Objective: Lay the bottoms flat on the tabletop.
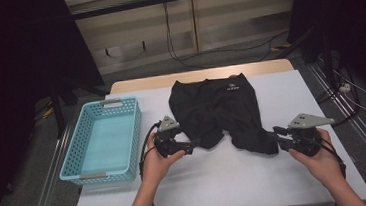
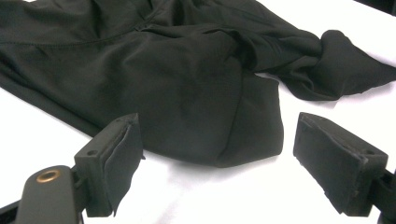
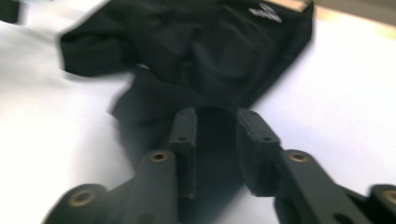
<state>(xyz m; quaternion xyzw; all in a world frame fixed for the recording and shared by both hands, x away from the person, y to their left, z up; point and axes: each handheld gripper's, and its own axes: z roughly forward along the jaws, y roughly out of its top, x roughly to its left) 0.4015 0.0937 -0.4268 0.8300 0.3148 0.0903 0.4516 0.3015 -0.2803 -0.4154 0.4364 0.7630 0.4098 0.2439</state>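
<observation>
A pair of black shorts (image 1: 216, 107) lies flat on the white table, waistband at the far side, both legs toward me. My left gripper (image 1: 194, 144) sits at the hem of the left leg, jaws wide apart. In the left gripper view the shorts' hem (image 2: 224, 140) lies just ahead of the left gripper (image 2: 217, 123), touching neither pad. My right gripper (image 1: 273, 136) is at the crumpled end of the right leg. In the right gripper view the right gripper (image 3: 217, 116) has a narrow gap between its jaws, with the dark cloth (image 3: 201, 51) running under and between them, not pinched.
A light blue perforated basket (image 1: 71, 143) stands on the table's left side beside my left hand. The white table top (image 1: 228, 179) extends toward me in front of the shorts. Cables lie on the floor beyond the far edge.
</observation>
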